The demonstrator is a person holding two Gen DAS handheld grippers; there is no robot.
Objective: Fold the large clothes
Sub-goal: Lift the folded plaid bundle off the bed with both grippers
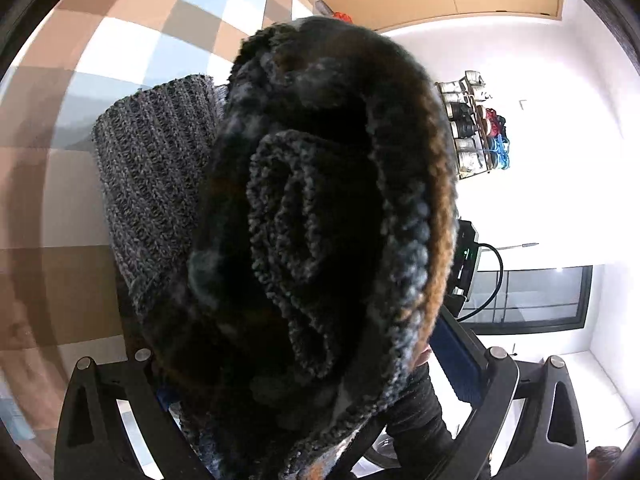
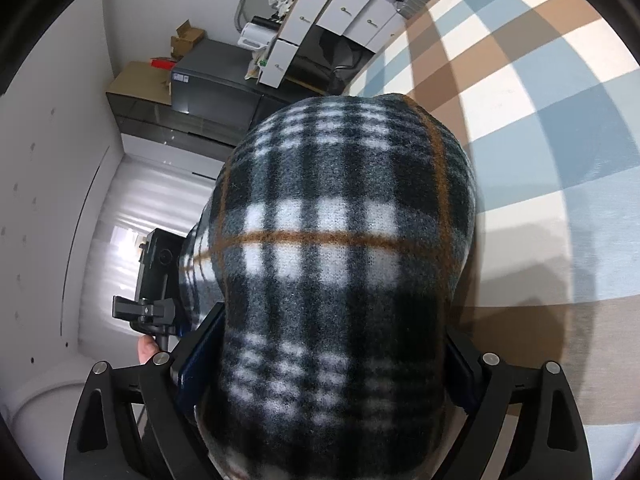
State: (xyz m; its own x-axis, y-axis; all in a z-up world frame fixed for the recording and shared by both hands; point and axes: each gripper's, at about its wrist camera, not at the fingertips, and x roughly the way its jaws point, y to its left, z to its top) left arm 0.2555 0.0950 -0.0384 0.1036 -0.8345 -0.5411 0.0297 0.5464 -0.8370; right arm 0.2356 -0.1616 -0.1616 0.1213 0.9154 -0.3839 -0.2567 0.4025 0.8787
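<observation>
A thick folded plaid fleece garment (image 2: 340, 220), dark with white checks and thin orange lines, fills the space between the fingers of my right gripper (image 2: 332, 344), and both blue pads press on its sides. In the left wrist view the same garment (image 1: 320, 200) shows its rolled dark edges and a grey ribbed knit part (image 1: 152, 168). My left gripper (image 1: 296, 360) is shut on the bundle. The garment hangs above a blue, brown and white checked cloth (image 2: 540, 120). The bundle hides both grippers' fingertips.
The other gripper's black body (image 2: 156, 264) and a fingertip (image 2: 146, 350) show left of the bundle. White boxes (image 2: 340, 12) and a dark cabinet (image 2: 212, 84) stand beyond the cloth. A shoe rack (image 1: 476, 128) and a window (image 1: 532, 296) lie to the right.
</observation>
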